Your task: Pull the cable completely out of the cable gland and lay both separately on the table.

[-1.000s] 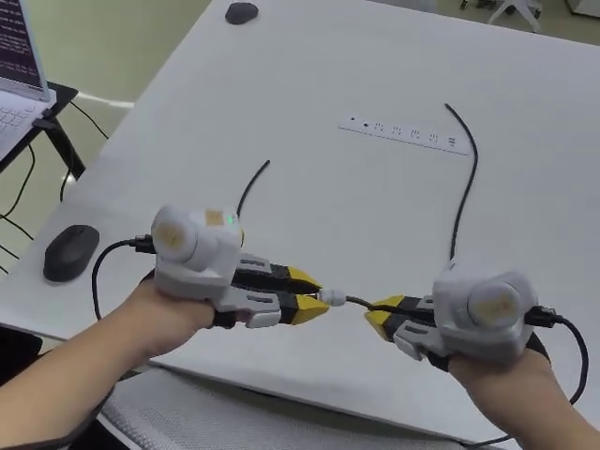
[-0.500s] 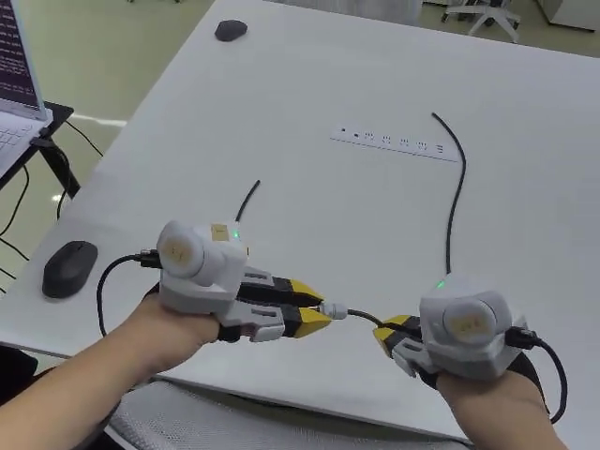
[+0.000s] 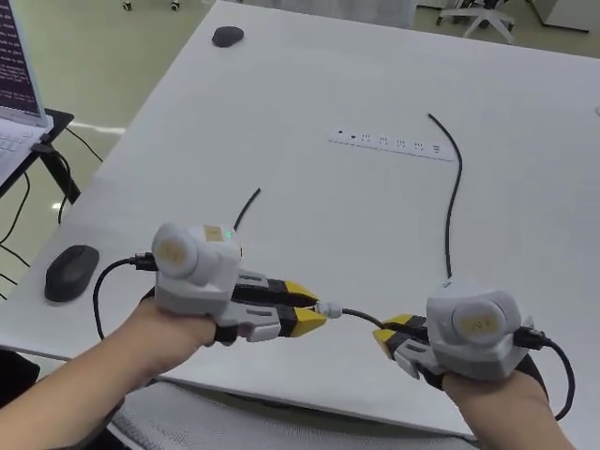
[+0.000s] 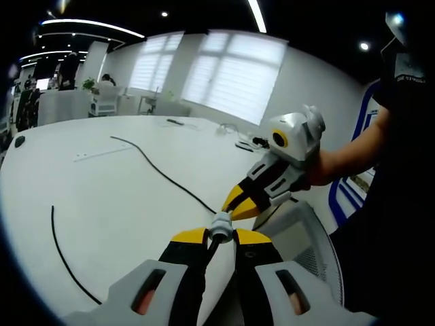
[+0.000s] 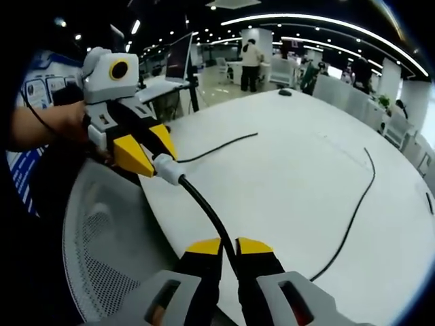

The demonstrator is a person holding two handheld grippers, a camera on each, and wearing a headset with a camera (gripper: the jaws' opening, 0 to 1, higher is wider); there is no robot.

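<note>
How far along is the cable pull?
Done: both grips are set, the left gripper shut on the cable gland, the right gripper shut on the cable. In hand: the pull; the cable is not yet out of the gland. Left: free it, then lay both apart on the table.

A wide bare part of the white table [image 3: 309,94] is left open ahead of the left gripper [image 3: 323,314] and the right gripper [image 3: 377,336]. Farther back it is crossed by a power strip [image 3: 392,143]. On the right, the way is cut by a long black cable [image 3: 453,202]. A short black wire [image 3: 247,208] and a mouse [image 3: 70,273] are laid on the left.
</note>
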